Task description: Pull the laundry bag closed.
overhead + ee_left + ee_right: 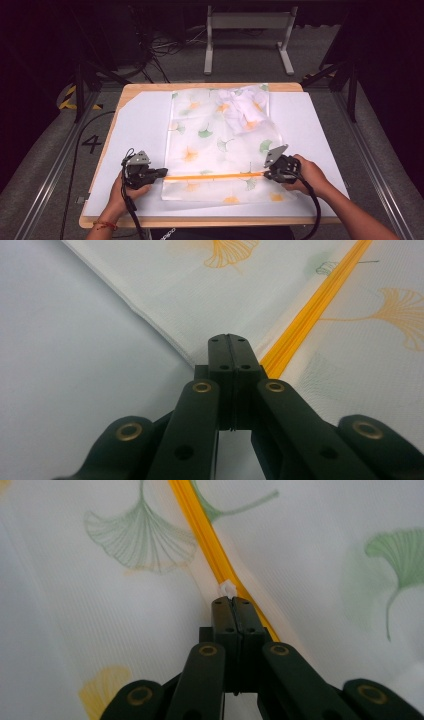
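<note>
A see-through bag (215, 135) printed with green and orange ginkgo leaves lies flat on the white mat. An orange zipper (215, 176) runs across its near end. White cloth (245, 110) is bundled inside at the far end. My left gripper (162, 173) is shut at the zipper's left end, pinching the bag's edge (165, 335) beside the zipper (310, 310). My right gripper (266, 174) is at the zipper's right end. In the right gripper view it (232, 600) is shut on the small white zipper pull (227, 588) on the orange zipper (200, 525).
A white mat (135, 130) covers the wooden table (200, 222). A metal stand (247, 22) and loose cables (165, 47) are on the floor beyond the far edge. Bare mat lies to the left and right of the bag.
</note>
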### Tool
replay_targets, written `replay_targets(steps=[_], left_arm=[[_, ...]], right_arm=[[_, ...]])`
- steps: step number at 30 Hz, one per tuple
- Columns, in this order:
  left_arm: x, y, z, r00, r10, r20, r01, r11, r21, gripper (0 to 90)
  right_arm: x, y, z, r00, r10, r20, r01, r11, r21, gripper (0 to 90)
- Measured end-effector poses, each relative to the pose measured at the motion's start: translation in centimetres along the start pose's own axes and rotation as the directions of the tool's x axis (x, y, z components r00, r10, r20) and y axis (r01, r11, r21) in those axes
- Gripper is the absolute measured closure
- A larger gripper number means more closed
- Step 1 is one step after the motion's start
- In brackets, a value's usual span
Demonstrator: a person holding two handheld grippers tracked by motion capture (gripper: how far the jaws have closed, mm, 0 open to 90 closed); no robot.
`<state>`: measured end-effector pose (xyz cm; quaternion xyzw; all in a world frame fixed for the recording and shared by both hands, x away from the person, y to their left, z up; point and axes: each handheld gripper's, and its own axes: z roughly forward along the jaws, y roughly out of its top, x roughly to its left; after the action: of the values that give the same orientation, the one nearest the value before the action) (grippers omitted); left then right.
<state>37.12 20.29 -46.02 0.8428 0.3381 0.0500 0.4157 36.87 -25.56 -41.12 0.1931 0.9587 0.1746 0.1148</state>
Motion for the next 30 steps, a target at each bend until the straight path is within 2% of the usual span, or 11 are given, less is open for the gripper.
replay_targets(steps=[4, 5, 8, 14, 16, 20, 22, 24, 27, 29, 30], left_arm=[[0.0, 0.0, 0.0, 1.0000, 0.002, -0.003, -0.002, 1.0000, 0.000, 90.0], [0.0, 0.0, 0.0, 1.0000, 0.000, -0.002, 0.000, 1.0000, 0.000, 90.0], [0.0, 0.0, 0.0, 1.0000, 0.000, -0.002, 0.000, 1.0000, -0.001, 90.0], [-0.1, 0.0, 0.0, 1.0000, 0.001, -0.008, -0.001, 1.0000, -0.002, 90.0], [-0.1, 0.0, 0.0, 0.9999, 0.009, -0.014, -0.009, 1.0000, 0.000, 90.0], [-0.2, 0.0, 0.0, 0.9993, 0.023, -0.028, -0.023, 0.9997, 0.000, 90.0], [-0.3, 0.1, -0.1, 0.9990, 0.029, -0.033, -0.029, 0.9996, 0.002, 90.0], [-0.5, 0.1, -0.1, 0.9982, 0.040, -0.045, -0.040, 0.9992, 0.002, 90.0], [-0.5, 0.1, -0.1, 0.9979, 0.046, -0.047, -0.046, 0.9989, 0.006, 90.0], [-0.6, 0.1, -0.2, 0.9954, 0.066, -0.071, -0.065, 0.9978, 0.014, 90.0], [-0.4, 0.2, -0.4, 0.9923, 0.082, -0.094, -0.080, 0.9965, 0.025, 90.0]], right_arm=[[-0.4, -1.4, -0.4, 0.9995, 0.030, 0.010, -0.030, 0.999, -0.027, 89.8], [-0.6, -2.2, -0.6, 0.9975, 0.069, -0.015, -0.070, 0.996, -0.057, 89.8], [-0.7, -2.7, -0.8, 0.9965, 0.081, -0.022, -0.083, 0.993, -0.082, 89.8], [-0.8, -2.8, -1.2, 0.9941, 0.107, -0.020, -0.108, 0.989, -0.099, 89.8], [-1.0, -2.3, -1.4, 0.9924, 0.121, -0.022, -0.123, 0.989, -0.078, 89.8], [-0.9, -1.4, -1.6, 0.9947, 0.101, -0.015, -0.102, 0.993, -0.053, 89.8], [-0.4, 0.5, -1.5, 0.9993, 0.037, 0.001, -0.037, 0.999, 0.019, 89.7], [-0.3, 1.6, -1.3, 0.9999, 0.001, 0.017, -0.002, 0.998, 0.058, 89.8], [-0.4, 2.4, -1.2, 1.0000, -0.004, 0.006, 0.004, 0.998, 0.069, 89.8], [-0.4, 3.2, -1.0, 0.9985, -0.052, 0.017, 0.050, 0.992, 0.119, 89.7], [-0.4, 3.4, -1.0, 0.9985, -0.053, 0.017, 0.050, 0.990, 0.133, 89.8]])
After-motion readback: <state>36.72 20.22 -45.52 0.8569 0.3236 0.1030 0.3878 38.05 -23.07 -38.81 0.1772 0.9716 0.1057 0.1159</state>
